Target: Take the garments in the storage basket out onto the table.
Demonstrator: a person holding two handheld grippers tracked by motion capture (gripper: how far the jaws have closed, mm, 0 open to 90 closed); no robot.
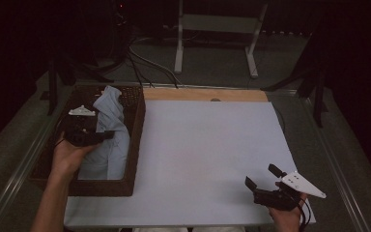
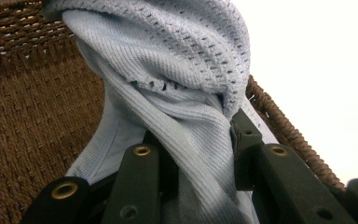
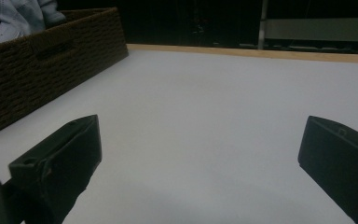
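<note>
A light blue knitted garment (image 1: 110, 130) lies bunched in a brown wicker basket (image 1: 136, 140) at the table's left. My left gripper (image 1: 107, 134) is inside the basket, shut on a twisted fold of the garment (image 2: 191, 126), which rises between its two black jaws toward the basket's rim (image 2: 284, 126). My right gripper (image 1: 262, 175) rests low over the white table top (image 1: 207, 145) near the front right corner. Its jaws stand wide open with nothing between them (image 3: 200, 154). The basket (image 3: 42, 65) and a bit of the garment (image 3: 14, 18) show at the upper left of the right gripper view.
A wooden strip (image 1: 205, 94) borders the far edge of the white table top. Beyond it stand a white metal frame (image 1: 217, 34) and cables on the dark floor. Grey rails run along both sides of the table.
</note>
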